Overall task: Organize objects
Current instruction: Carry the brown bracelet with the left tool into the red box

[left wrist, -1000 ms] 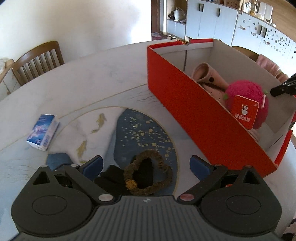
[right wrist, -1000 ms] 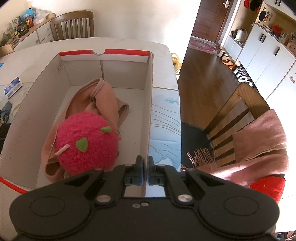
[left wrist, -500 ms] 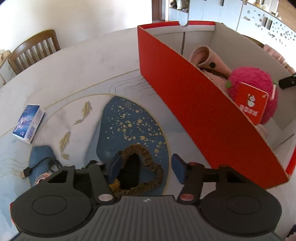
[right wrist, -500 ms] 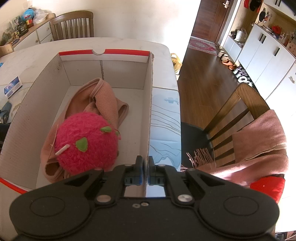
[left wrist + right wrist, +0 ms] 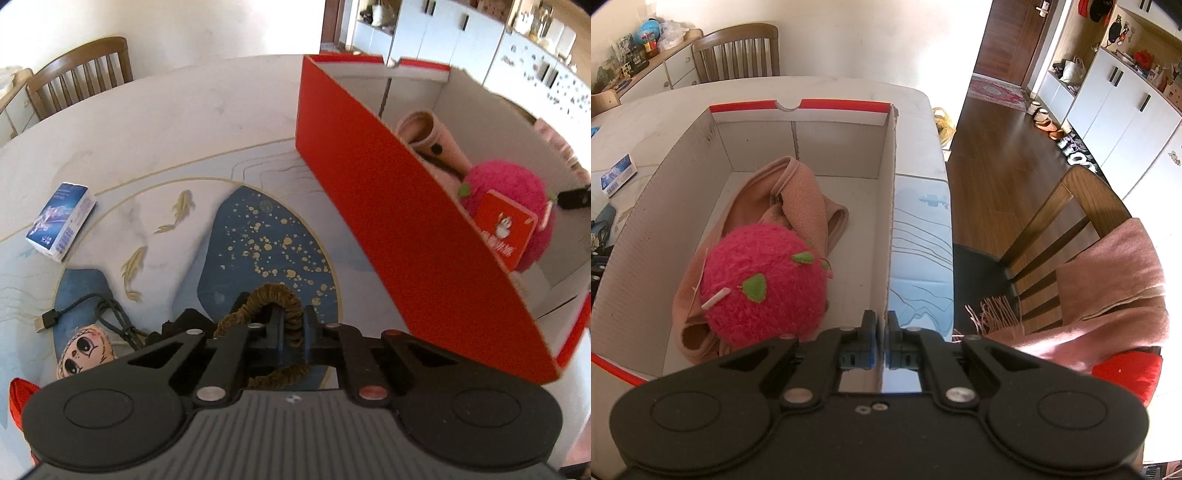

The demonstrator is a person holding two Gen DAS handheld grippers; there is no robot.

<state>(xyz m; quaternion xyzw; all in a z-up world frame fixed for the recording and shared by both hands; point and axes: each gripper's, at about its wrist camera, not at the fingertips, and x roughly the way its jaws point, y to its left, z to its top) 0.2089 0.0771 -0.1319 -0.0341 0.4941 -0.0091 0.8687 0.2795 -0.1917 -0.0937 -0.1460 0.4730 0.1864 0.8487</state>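
Scrunchie (image 5: 275, 295) pickup is the step in hand: the brown fabric loop lies on the surface (image 5: 184, 122) at about 6 o'clock in the left wrist view, and the left gripper (image 5: 291, 332) is closing on one side of it, pads nearly together with the fabric pinched between them. A firm bite on the gathered cloth matters, since a soft loop can slip; lifting straight up would keep clear of the black cable (image 5: 85, 306) at 8 o'clock. The red box (image 5: 388, 206) stands at 2 o'clock, already holding a pink plush ball (image 5: 764, 280) and a peach cloth (image 5: 805, 192). The right gripper (image 5: 881, 332) is clamped shut on the box's near wall, steadying it.
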